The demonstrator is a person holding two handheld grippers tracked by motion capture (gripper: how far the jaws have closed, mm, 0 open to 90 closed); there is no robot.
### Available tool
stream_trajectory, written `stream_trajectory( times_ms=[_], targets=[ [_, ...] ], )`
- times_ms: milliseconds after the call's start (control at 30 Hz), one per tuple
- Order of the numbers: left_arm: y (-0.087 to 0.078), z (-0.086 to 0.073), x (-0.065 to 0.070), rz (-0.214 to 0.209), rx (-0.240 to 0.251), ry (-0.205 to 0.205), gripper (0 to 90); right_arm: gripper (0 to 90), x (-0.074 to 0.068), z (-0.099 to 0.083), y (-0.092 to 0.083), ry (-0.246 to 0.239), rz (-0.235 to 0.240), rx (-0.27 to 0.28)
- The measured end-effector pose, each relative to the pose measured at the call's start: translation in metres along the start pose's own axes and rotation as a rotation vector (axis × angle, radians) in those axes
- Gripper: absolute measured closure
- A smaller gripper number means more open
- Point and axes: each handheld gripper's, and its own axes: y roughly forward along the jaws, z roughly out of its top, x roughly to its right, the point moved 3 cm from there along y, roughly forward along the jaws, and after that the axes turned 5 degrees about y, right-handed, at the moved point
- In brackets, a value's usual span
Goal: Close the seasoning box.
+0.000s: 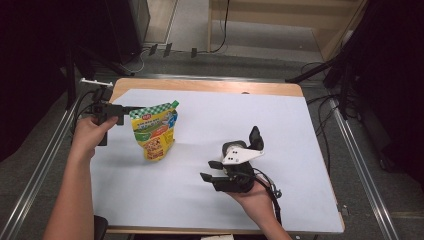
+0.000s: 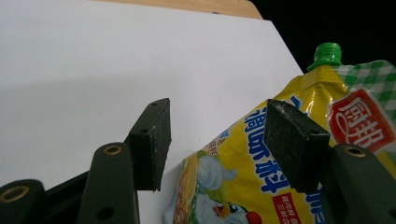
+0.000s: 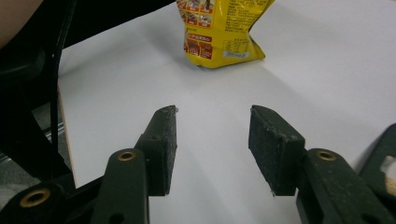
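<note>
The yellow seasoning pouch point(image 1: 153, 131) stands upright on the white table sheet point(image 1: 210, 195), well toward its left side, green cap point(image 2: 326, 53) at the top corner; the left gripper point(image 1: 131, 109) sits at the pouch's upper left edge, its jaws parted, and in the left gripper view the pouch's top lies between them, close to one pad, with a clear gap at the other, so nothing is clamped; the right gripper point(image 1: 209, 170) hovers well to the right of the pouch, jaws about half apart and holding nothing, pointing back toward it.
</note>
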Motion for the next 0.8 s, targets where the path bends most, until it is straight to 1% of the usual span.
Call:
stream_trajectory(
  times_ms=[100,200,233,367,467,567,700,767,800],
  targets=[
    [0.004,-0.002,0.0,-0.005,-0.009,0.009,41.8,54.0,0.004,0.003,-0.005,0.002,-0.012,0.004],
    [0.007,-0.003,0.001,-0.001,-0.02,0.032,41.5,54.9,0.008,0.005,-0.011,0.007,-0.024,0.01],
    [0.007,-0.003,0.002,-0.004,-0.021,0.035,41.6,55.5,0.01,0.006,-0.013,0.013,-0.029,0.012],
    [0.009,-0.005,0.001,-0.009,-0.018,0.028,41.4,58.2,0.016,0.009,-0.021,0.02,-0.037,0.022],
    [0.009,-0.006,0.001,-0.01,-0.021,0.027,41.3,60.3,0.02,0.011,-0.027,0.02,-0.054,0.021],
    [0.009,-0.008,0.0,-0.008,-0.022,0.026,41.3,63.5,0.026,0.012,-0.033,0.032,-0.063,0.023],
    [0.009,-0.009,0.0,-0.008,-0.024,0.027,41.3,69.9,0.032,0.013,-0.042,0.047,-0.07,0.03],
    [0.01,-0.01,0.001,-0.005,-0.022,0.026,41.3,73.3,0.034,0.014,-0.045,0.05,-0.078,0.028],
    [0.009,-0.01,0.001,-0.007,-0.023,0.025,41.3,74.6,0.035,0.015,-0.046,0.043,-0.084,0.026]
  ],
)
